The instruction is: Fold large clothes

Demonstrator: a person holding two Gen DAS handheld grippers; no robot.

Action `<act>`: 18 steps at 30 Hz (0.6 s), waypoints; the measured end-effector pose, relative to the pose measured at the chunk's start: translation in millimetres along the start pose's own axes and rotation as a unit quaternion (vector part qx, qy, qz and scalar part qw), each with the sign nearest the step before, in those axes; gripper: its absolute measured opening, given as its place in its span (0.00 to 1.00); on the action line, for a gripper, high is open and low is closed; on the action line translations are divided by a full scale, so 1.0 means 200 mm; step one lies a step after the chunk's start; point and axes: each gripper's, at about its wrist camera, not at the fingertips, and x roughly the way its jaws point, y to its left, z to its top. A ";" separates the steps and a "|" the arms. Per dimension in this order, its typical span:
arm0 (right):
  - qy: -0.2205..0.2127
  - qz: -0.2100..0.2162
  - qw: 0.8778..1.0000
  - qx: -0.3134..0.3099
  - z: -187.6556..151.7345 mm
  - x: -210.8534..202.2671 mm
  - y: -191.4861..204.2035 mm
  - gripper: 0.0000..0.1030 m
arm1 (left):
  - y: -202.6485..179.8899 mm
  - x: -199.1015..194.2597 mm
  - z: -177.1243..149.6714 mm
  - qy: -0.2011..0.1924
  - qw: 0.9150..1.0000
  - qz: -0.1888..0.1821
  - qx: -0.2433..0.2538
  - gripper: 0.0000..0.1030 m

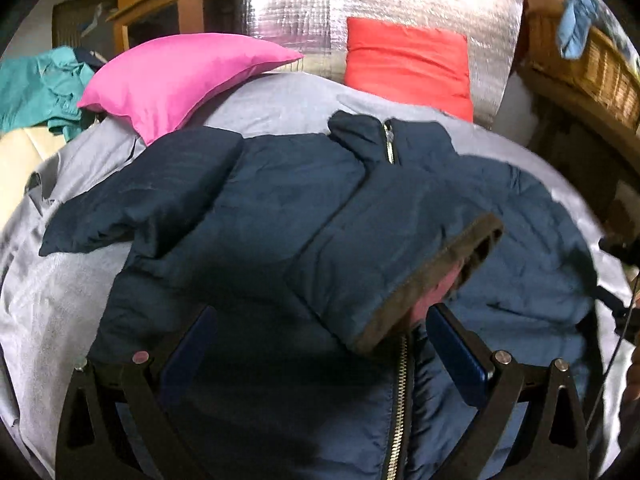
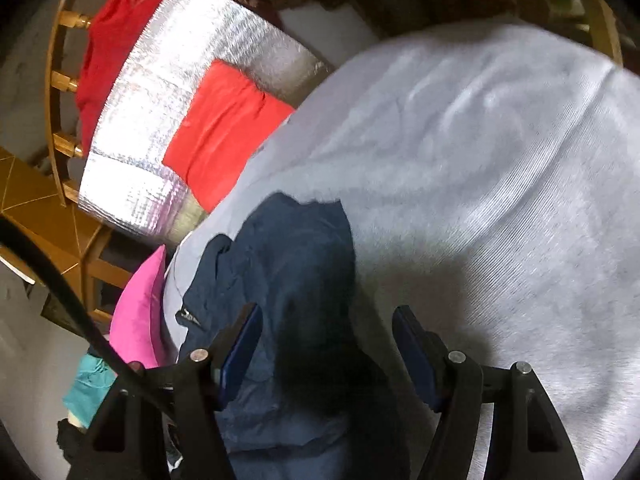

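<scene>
In the left wrist view, a wicker basket (image 1: 600,68) sits at the upper right edge with a blue cloth (image 1: 576,24) hanging over its rim; what else it holds cannot be seen. A navy puffer jacket (image 1: 280,208) lies front up on a grey sheet (image 1: 64,296), its zip (image 1: 396,396) running away from the camera toward the collar (image 1: 388,136), so its long axis points at the red cushion (image 1: 408,64) and the silver foil mat (image 1: 320,4). One sleeve is folded across the chest, its brown-lined cuff (image 1: 432,284) lying near the zip. A pink pillow (image 1: 176,76) rests beyond the left shoulder. The left gripper (image 1: 320,352) hangs with jaws wide apart over the jacket, pinching nothing. In the right wrist view, the right gripper (image 2: 324,352) also stands with jaws apart, one finger (image 2: 240,344) over the jacket's crumpled edge, the other over bare sheet, neither pad pressing fabric.
</scene>
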 end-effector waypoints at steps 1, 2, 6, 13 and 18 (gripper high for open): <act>0.007 0.007 1.000 -0.002 0.00 0.02 0.01 0.64 | -0.02 0.01 -0.01 -0.002 1.000 0.008 0.005 1.00; 0.012 0.009 1.000 -0.003 -0.01 0.04 0.01 0.59 | -0.03 0.03 -0.01 -0.003 1.000 0.019 0.009 1.00; 0.045 -0.022 0.999 -0.001 -0.04 0.12 0.00 0.42 | -0.07 0.11 -0.01 0.020 0.999 0.034 0.018 1.00; 0.049 -0.040 0.998 -0.001 -0.06 0.11 0.04 0.39 | -0.09 0.16 0.06 0.032 0.998 0.013 0.046 0.37; 0.040 -0.057 0.997 -0.026 -0.08 0.10 0.08 0.39 | 0.13 0.04 0.17 0.009 0.999 -0.032 -0.027 0.32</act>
